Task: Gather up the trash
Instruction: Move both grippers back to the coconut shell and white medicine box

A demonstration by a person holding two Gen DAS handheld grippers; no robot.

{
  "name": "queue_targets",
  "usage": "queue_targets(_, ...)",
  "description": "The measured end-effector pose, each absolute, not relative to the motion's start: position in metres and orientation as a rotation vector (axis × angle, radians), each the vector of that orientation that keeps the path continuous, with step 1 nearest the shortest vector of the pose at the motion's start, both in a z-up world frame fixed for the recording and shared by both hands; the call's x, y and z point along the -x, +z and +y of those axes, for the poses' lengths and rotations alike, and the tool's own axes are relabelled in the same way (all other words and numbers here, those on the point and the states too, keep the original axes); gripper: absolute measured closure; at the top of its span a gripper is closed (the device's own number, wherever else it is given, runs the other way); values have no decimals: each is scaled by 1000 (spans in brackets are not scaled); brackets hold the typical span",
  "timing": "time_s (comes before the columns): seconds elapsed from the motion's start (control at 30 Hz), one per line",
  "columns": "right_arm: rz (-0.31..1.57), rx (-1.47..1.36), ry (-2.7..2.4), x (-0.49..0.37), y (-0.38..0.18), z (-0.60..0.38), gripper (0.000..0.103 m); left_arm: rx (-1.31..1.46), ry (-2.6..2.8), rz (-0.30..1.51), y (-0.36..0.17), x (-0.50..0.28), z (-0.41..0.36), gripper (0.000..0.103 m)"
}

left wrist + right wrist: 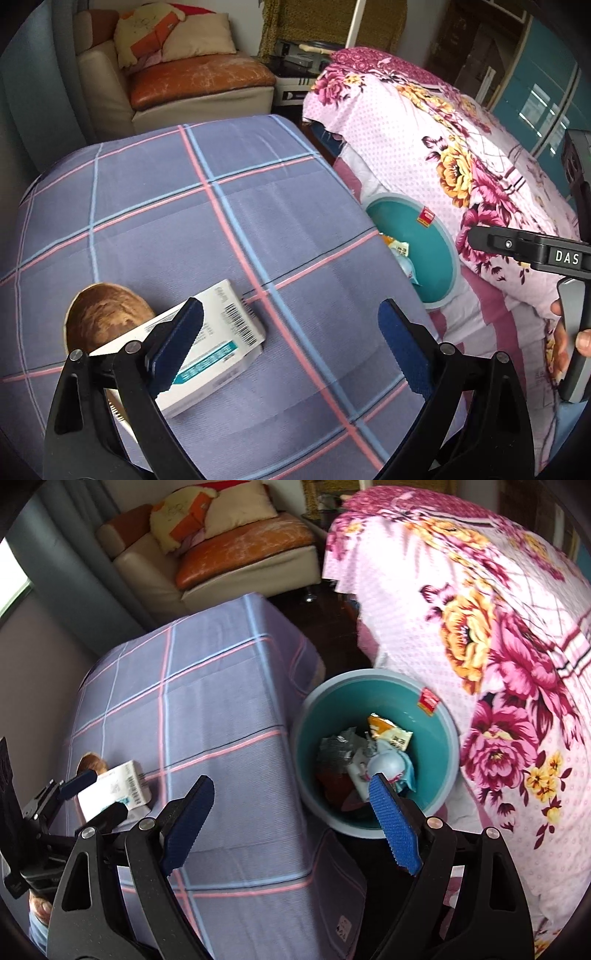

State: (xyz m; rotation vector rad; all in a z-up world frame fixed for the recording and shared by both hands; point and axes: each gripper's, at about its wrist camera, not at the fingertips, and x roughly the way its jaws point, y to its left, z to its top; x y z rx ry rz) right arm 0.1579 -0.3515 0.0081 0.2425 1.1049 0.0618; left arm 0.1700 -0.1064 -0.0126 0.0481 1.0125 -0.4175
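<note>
A white carton with a barcode (225,332) lies on the blue checked cloth (221,206). My left gripper (290,345) hangs over it, open, its left finger crossing the carton and nothing pressed between the pads. From the right wrist view, the left gripper (96,795) sits at that carton (122,784). The teal bin (332,705) stands on the floor between cloth and bed, holding an orange-white wrapper (389,733), silver foil (336,749) and other scraps. My right gripper (291,825) is open and empty, its right finger above the bin. The bin (391,218) is half hidden by the cloth's edge.
A wooden bowl (107,317) sits on the cloth just left of the carton. A pink floral bedspread (498,664) rises right of the bin. An armchair with cushions (192,74) stands at the back. A hand (583,339) holds the right gripper's handle.
</note>
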Motion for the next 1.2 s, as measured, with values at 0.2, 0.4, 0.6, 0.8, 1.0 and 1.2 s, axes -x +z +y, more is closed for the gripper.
queue_targets(0.2,1136,-133,173,-161,10,-297,21,-28,-328,1007,-14,-157,-44,7)
queue_targets(0.4,1146,79,313,-163,7,-228,19,23,-232,1016,-24,-148,21,7)
queue_targets(0.6,1135,284,446,-159,-3,-161,17,75,-174,1038,-40,-151,66,8)
queue_targets(0.8,1110,403,547,-152,-15,-113,17,96,-148,1067,-59,-163,88,7)
queue_targets(1.0,1107,448,570,-143,-34,-94,17,111,-167,1083,-72,-179,94,8)
queue_targets(1.2,1124,455,545,-141,-45,-91,17,125,-223,1069,-81,-198,89,39)
